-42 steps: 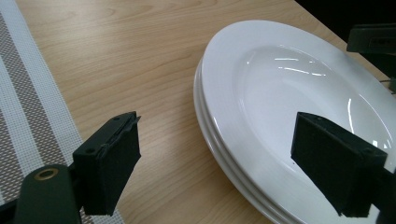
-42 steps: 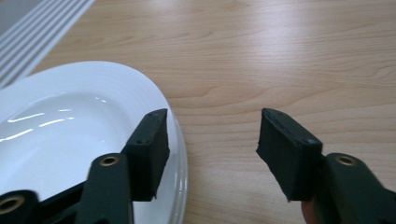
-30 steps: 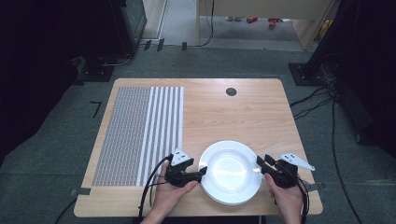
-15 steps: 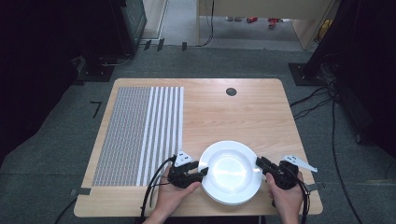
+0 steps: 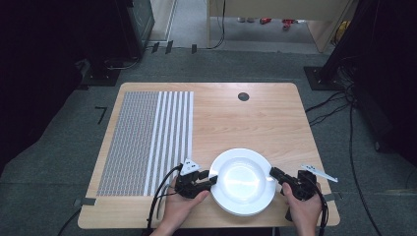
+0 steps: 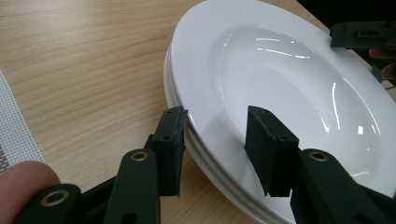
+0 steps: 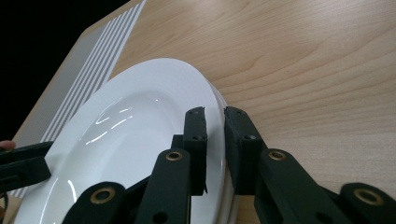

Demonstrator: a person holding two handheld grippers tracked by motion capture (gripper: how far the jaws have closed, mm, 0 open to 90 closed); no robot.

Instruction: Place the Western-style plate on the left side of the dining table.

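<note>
A stack of white plates (image 5: 243,181) sits near the front edge of the wooden table (image 5: 246,123). My left gripper (image 5: 212,179) is at the stack's left rim. In the left gripper view it (image 6: 215,133) is open, one jaw outside the rim and the other over the top plate (image 6: 280,70). My right gripper (image 5: 272,173) is at the opposite rim. In the right gripper view it (image 7: 215,122) is nearly closed, with the top plate's (image 7: 130,140) edge pinched between its jaws. Each gripper view also shows the other gripper across the plates.
A grey and white striped mat (image 5: 147,142) covers the table's left part, close to my left hand. A dark round hole (image 5: 243,96) is near the far edge. Bare wood lies beyond the plates. Cables and dark stands ring the table on the floor.
Both grippers have edged slightly inward onto the rim of the plates. The stack has stayed in place.
</note>
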